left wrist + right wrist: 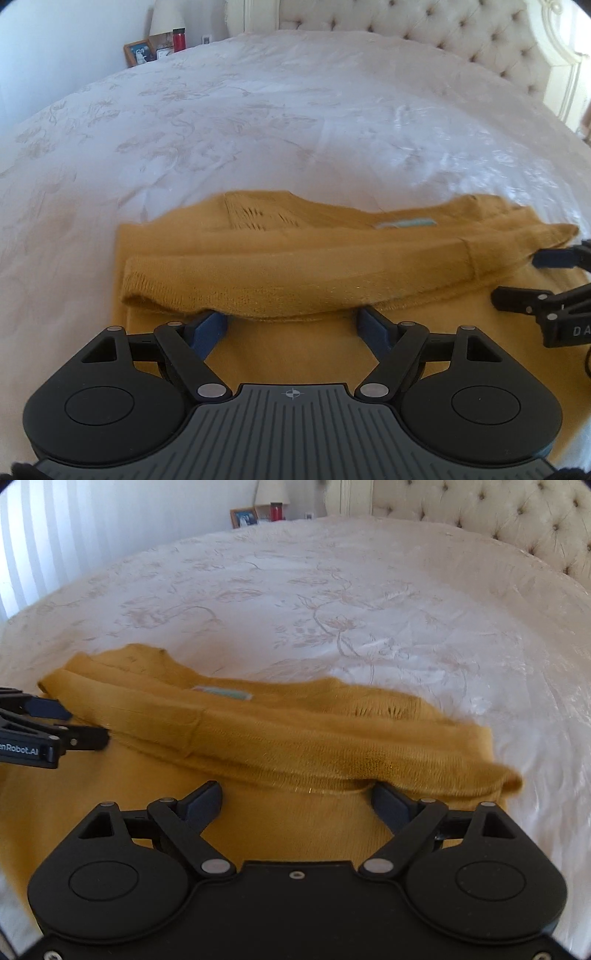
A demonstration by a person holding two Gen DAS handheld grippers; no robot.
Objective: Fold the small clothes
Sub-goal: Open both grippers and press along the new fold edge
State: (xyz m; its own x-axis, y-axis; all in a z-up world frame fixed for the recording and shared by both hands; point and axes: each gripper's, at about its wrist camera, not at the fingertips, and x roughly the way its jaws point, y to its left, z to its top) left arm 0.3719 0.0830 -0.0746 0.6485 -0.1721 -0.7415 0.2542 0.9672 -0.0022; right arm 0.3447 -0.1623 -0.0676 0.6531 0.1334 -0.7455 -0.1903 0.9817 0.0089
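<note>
A mustard knit sweater (295,266) lies flat on the white bed, its label (406,224) showing near the neckline. One layer is folded over, and that fold's edge runs across in front of both grippers. My left gripper (291,317) is open, and the folded edge drapes over its blue fingertips (208,328) without being pinched. In the right wrist view the sweater (258,734) looks the same, and my right gripper (295,794) is also open at the fold's edge. Each gripper shows in the other's view: the right gripper (524,278) and the left gripper (86,725), both with jaws apart.
The white embroidered bedspread (258,122) stretches far beyond the sweater. A tufted headboard (461,29) stands at the back right. On a nightstand at the back left are picture frames (142,51), a red bottle (178,37) and a lamp (271,491).
</note>
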